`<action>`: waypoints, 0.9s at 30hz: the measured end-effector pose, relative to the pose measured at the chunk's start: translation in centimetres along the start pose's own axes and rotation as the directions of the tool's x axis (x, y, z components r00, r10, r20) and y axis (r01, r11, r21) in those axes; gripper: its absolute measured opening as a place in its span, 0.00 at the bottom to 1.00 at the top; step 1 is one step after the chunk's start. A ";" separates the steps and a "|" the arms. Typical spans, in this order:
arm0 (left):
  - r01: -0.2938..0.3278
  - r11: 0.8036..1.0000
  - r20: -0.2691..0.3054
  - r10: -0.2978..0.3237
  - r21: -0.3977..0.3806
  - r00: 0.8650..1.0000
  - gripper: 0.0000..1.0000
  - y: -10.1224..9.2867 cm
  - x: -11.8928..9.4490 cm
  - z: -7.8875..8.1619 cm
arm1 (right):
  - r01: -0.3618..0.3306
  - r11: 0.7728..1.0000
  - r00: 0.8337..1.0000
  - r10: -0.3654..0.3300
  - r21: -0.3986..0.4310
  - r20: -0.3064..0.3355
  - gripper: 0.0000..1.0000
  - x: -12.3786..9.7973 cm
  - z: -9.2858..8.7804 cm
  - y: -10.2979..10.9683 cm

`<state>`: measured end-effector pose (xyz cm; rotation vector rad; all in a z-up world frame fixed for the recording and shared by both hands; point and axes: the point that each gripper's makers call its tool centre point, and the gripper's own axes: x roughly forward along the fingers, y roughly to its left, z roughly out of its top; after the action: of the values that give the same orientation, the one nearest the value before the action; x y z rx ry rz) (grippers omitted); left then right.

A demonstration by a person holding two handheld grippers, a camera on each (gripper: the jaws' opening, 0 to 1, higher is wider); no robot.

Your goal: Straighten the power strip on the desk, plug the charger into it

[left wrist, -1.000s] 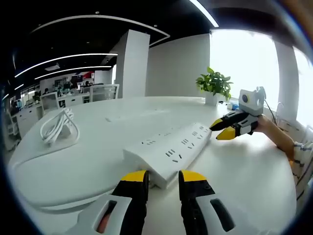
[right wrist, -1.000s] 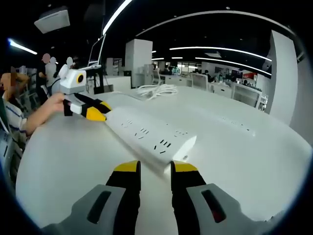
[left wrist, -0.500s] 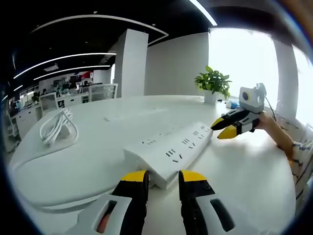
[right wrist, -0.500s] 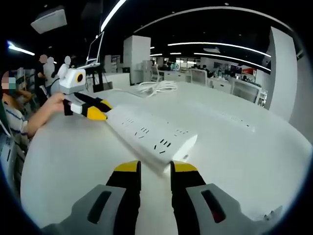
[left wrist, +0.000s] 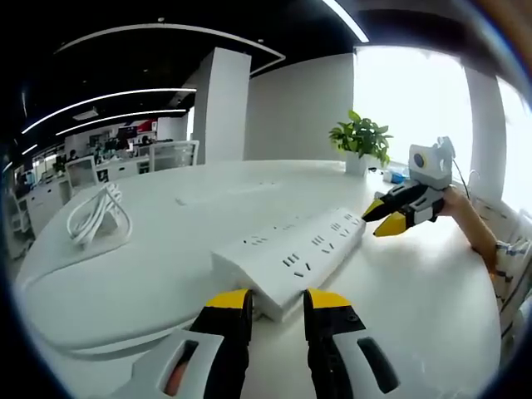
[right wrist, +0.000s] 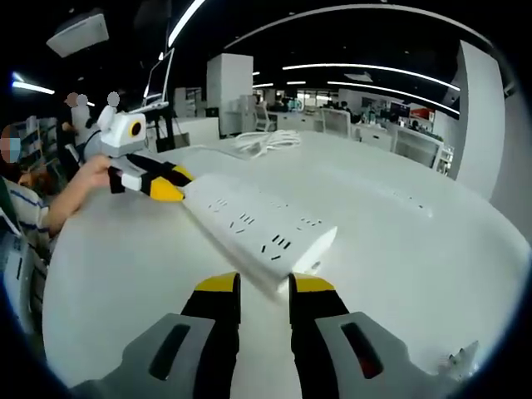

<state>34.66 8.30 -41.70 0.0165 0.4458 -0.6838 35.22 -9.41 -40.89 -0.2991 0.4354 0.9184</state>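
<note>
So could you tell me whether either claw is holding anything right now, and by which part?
Nothing is held. The left claw and right claw sit open, one at each end of the power strip, without closing on it.

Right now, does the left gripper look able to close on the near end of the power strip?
Probably yes. The left gripper sits open right at the power strip, whose near end lies just beyond its jaws with only bare desk between.
</note>
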 end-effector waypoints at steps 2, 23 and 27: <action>0.001 1.000 -0.001 -0.001 0.001 1.000 0.25 0.0 0.0 0.0 | 0.000 1.000 1.000 0.000 -0.011 -0.007 0.22 -0.1 0.0 0.1; -0.003 1.000 -0.010 0.003 0.006 1.000 0.25 -0.2 -0.2 -0.1 | -0.002 0.999 0.999 0.000 -0.053 -0.035 0.23 -0.3 -0.2 0.4; -0.004 1.000 -0.011 0.004 0.005 1.000 0.25 -0.2 -0.2 -0.1 | 0.004 0.998 0.999 -0.006 -0.058 -0.040 0.23 -0.3 -0.2 0.5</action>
<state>34.34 8.27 -41.69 0.0262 0.4548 -0.6813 34.63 -9.45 -40.93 -0.3721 0.4453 0.9228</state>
